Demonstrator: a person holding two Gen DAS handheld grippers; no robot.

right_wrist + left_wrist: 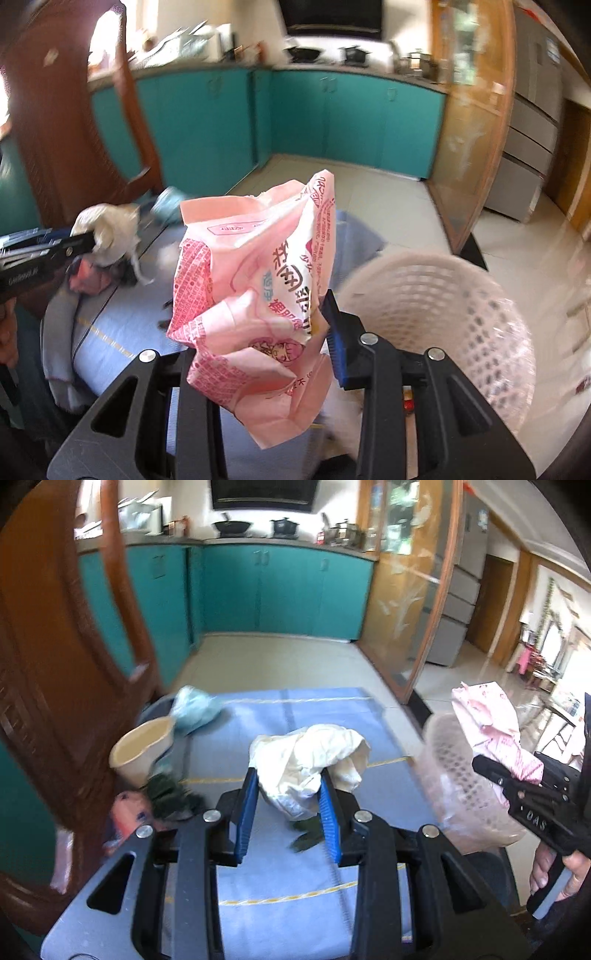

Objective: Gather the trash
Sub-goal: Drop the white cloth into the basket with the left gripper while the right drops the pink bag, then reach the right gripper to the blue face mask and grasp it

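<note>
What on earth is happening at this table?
A person is clearing rubbish with a handheld gripper in each hand. The left gripper is shut on a crumpled white wrapper above the blue tablecloth. The right gripper holds a pink packet beside a pale mesh bin. Nothing has been dropped in yet.

My left gripper (289, 808) is matte black with ribbed blue pads (246, 812) and four round silver screws across its frame. At three o'clock, my right gripper (517, 775) shows embossed lettering, bare fingers (541, 871) wrapping its black handle.
</note>
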